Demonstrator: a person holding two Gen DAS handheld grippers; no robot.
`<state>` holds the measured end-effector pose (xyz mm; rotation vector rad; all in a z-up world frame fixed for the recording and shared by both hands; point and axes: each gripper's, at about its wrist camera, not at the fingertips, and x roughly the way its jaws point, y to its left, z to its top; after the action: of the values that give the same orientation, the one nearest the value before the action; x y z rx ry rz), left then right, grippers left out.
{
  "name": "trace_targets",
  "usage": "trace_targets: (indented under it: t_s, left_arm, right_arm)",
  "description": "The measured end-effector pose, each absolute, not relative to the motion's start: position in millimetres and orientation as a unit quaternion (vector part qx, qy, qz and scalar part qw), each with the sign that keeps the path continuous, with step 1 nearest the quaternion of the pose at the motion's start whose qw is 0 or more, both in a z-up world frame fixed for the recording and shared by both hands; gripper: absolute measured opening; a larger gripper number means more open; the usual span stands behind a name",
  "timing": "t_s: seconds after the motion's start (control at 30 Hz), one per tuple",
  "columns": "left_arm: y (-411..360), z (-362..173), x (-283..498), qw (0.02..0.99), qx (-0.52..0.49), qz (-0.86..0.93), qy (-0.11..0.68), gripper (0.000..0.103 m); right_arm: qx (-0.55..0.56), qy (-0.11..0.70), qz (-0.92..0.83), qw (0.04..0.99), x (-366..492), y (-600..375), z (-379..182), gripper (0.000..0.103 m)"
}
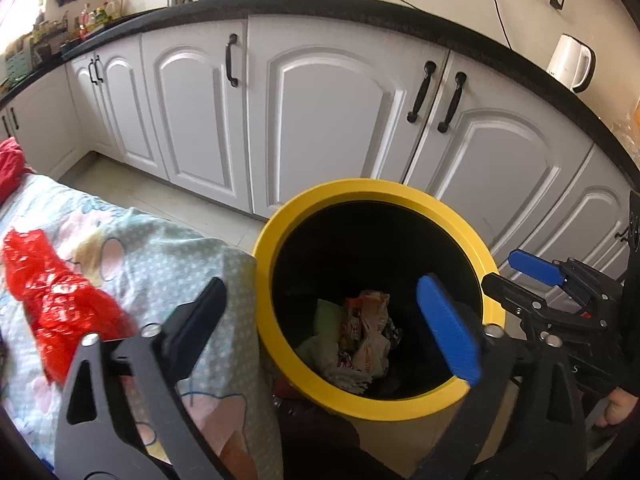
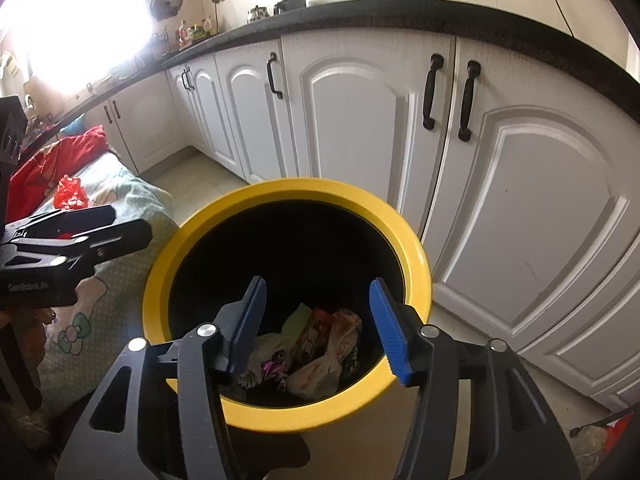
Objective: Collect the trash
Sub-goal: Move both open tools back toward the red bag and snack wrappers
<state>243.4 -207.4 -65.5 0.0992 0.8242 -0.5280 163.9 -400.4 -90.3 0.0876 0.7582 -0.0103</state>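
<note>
Right wrist view: right gripper (image 2: pixel 316 324) and left gripper (image 1: pixel 324 320) hang above the yellow bin (image 2: pixel 192 248), jaws apart and empty, wrappers (image 2: pixel 320 356) lying inside.

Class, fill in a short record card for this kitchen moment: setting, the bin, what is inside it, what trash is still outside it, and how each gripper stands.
setting: kitchen floor beside white cabinets under a dark countertop
bin: yellow-rimmed bin, dark inside, upright
bin contents: crumpled wrappers and bags at the bottom
trash outside bin: red plastic bag lying on the patterned cloth
left gripper: open, nothing between its jaws
right gripper: open above the bin, nothing held
</note>
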Motion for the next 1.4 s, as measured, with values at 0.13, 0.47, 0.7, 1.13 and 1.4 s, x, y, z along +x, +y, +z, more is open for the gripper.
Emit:
trace_targets:
  t_s: [0.13, 0.47, 0.7, 1.13, 1.4]
  left_arm:
    - [-199, -58, 240, 0.887, 0.045, -0.242, 0.389, 0.092]
    - [-180, -45, 231, 0.896, 0.035, -0.23, 0.378, 0.092]
    - [-164, -36, 223, 0.903, 0.027, -0.221, 0.366, 0.092]
    - [-117, -18, 211, 0.921, 0.009, -0.187, 0.341, 0.092]
    - [-85, -7, 204, 0.931, 0.004, -0.164, 0.325, 0.092]
  right_arm:
    - [0.042, 0.359, -0.01, 0.932, 161, -398, -83, 0.064]
    - [0.036, 0.339, -0.015, 0.94, 155, -392, -68, 0.072]
    - [0.028, 0.325, -0.004, 0.945, 151, -379, -53, 0.073]
    - [-0.001, 0.299, 0.035, 0.954, 146, -334, -27, 0.075]
    - [-0.018, 0.291, 0.065, 0.954, 145, -300, -17, 0.075]
